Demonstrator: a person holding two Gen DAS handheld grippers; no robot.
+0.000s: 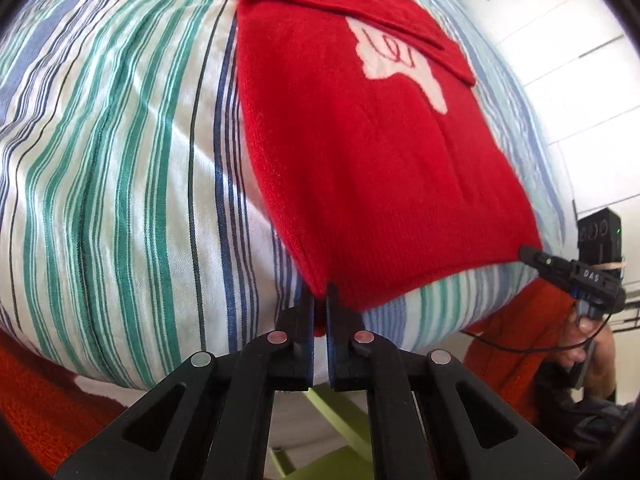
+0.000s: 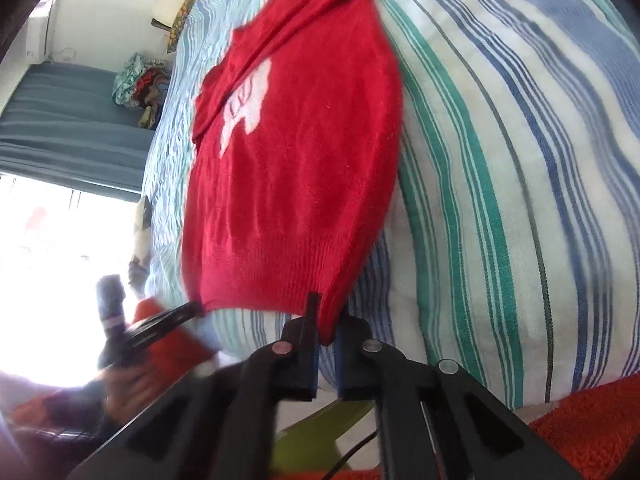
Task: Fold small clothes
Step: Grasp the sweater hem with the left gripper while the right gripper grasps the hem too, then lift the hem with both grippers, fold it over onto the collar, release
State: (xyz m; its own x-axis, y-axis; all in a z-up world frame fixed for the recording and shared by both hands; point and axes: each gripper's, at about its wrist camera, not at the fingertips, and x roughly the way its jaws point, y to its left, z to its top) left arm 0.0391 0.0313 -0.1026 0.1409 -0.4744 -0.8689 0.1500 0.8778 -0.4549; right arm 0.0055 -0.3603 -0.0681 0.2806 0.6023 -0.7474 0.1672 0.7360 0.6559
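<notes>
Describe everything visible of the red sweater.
The red sweater is a small knit garment with a white motif on its front and a ribbed hem. It lies flat on the striped bedcover, sleeves folded in. The left gripper and right gripper each pinch one hem corner.

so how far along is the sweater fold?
Done: the red sweater lies flat on the striped bedding, sleeves folded in. In hand: left gripper and right gripper each shut on a hem corner. Left: fold the hem up toward the collar.
</notes>
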